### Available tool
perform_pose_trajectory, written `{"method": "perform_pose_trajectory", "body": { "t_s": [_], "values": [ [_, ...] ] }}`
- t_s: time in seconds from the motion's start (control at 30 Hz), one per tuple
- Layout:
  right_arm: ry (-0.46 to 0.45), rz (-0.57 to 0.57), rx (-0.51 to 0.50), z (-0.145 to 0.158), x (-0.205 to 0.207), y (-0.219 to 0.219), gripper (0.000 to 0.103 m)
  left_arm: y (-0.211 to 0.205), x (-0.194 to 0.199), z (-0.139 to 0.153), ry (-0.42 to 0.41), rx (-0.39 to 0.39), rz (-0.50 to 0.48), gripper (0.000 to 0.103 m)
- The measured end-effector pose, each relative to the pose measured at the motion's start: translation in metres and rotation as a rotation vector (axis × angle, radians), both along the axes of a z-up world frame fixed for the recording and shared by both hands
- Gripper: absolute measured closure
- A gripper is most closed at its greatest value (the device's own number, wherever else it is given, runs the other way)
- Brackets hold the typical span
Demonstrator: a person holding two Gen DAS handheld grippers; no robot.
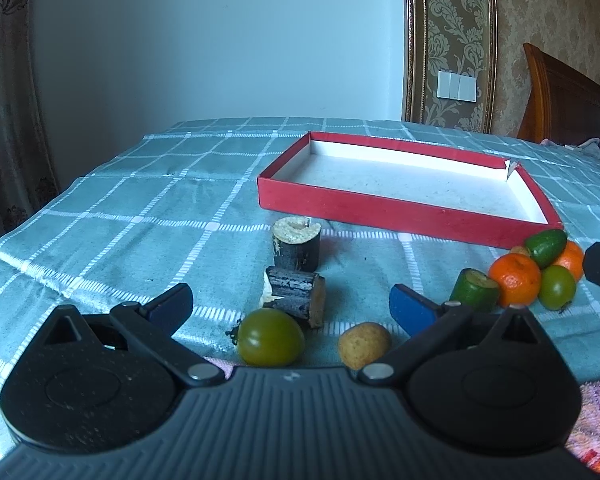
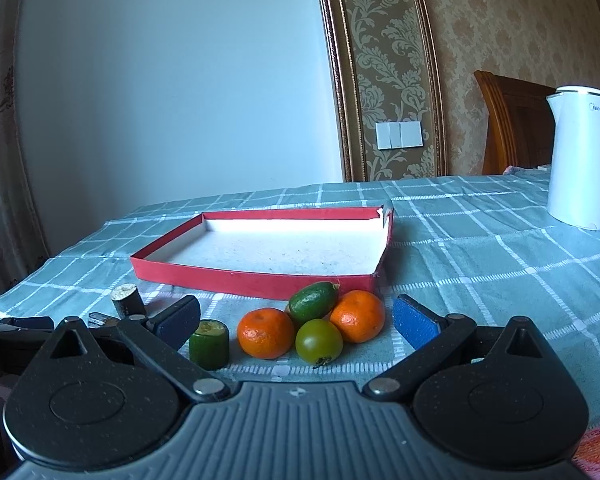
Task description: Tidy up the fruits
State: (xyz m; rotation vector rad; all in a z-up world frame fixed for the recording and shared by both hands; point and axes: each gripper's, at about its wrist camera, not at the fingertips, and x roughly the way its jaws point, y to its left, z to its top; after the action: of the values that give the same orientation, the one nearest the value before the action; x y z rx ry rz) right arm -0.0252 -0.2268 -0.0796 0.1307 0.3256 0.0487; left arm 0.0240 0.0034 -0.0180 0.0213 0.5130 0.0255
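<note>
Bench with checked cloth (image 2: 480,240); red tray (image 2: 172,270) lying toward the far edge, nothing in it. Fruit, all on the cloth along the tray's near wall: two tangerines (image 2: 265,333) (image 2: 357,315), a green tomato (image 2: 319,341) and an oval green fruit (image 2: 313,301) bunched together and touching, the oval one resting on top of the others; a green cut stub (image 2: 209,344) just beside them. Toward the left edge: two dark cane pieces, one upright (image 1: 296,244), one lying (image 1: 296,294), a second green tomato (image 1: 270,337) and a small tan fruit (image 1: 364,345). White kettle (image 2: 580,160) near the far right corner. Left claw (image 1: 290,308): jaws spread wide, holding nothing, the lying cane piece, tomato and tan fruit between them. Right claw (image 2: 296,320): jaws spread wide, holding nothing, the bunched fruit framed between them. Step in hand, by judgement: the very start, no fruit yet in the tray, both claws lined up for a first pick. Next move calls for: singling out one fruit, likely the top oval one for the right claw so the pile does not roll, closing gently on it, then a short lift over the low tray wall.
</note>
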Motion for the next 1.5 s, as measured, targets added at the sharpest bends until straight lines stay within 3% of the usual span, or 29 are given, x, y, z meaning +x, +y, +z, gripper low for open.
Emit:
{"method": "perform_pose_trajectory", "body": {
  "t_s": [0.3,0.53,0.77,1.5],
  "values": [
    [0.024,-0.016,0.003,-0.012,0.009,-0.003,0.000,-0.003,0.004,-0.003,0.008,0.007,-0.002,0.000],
    [0.076,-0.066,0.013,-0.016,0.019,-0.006,0.000,0.003,0.004,-0.004,0.003,-0.039,-0.004,0.000],
    [0.099,-0.093,-0.023,-0.018,0.022,-0.003,0.000,-0.004,0.000,-0.005,-0.012,0.004,-0.008,0.000],
    [0.120,-0.115,0.004,-0.020,0.023,-0.008,0.000,-0.004,-0.001,-0.005,-0.010,0.005,0.004,0.000]
  ]
}}
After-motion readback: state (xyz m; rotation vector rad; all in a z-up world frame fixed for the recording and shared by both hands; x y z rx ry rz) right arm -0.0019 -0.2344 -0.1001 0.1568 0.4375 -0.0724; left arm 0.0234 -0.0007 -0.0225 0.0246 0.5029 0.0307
